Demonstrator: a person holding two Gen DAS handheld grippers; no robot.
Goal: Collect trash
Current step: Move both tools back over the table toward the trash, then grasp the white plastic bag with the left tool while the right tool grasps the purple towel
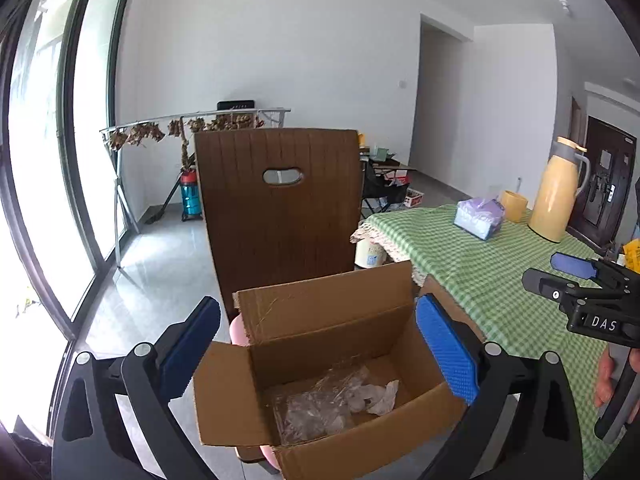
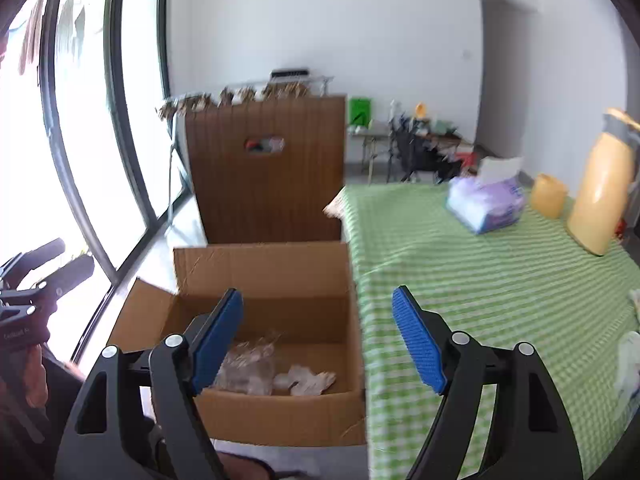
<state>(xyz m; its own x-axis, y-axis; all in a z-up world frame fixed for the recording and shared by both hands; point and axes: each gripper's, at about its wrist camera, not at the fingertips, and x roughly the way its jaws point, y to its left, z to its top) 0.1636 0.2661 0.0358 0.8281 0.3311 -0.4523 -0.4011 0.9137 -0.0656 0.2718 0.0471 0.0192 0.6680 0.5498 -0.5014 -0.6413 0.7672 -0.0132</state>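
Note:
An open cardboard box (image 1: 352, 320) (image 2: 264, 276) stands on a chair seat beside the table. Inside lie crumpled clear plastic (image 1: 316, 404) (image 2: 248, 368) and a crumpled white tissue (image 1: 378, 396) (image 2: 308, 380). My left gripper (image 1: 320, 348) is open and empty, its blue pads to either side of the box above it. My right gripper (image 2: 320, 340) is open and empty over the box's right edge; it also shows at the right of the left wrist view (image 1: 560, 272). White crumpled trash (image 2: 630, 360) lies at the table's right edge.
A green checked tablecloth (image 1: 480, 264) (image 2: 500, 280) covers the table, with a tissue pack (image 1: 480, 216) (image 2: 486, 204), a yellow cup (image 1: 514, 205) (image 2: 548, 196) and a yellow thermos (image 1: 558, 192) (image 2: 600, 184). A brown chair back (image 1: 280, 216) (image 2: 268, 176) rises behind the box. Large windows stand at left.

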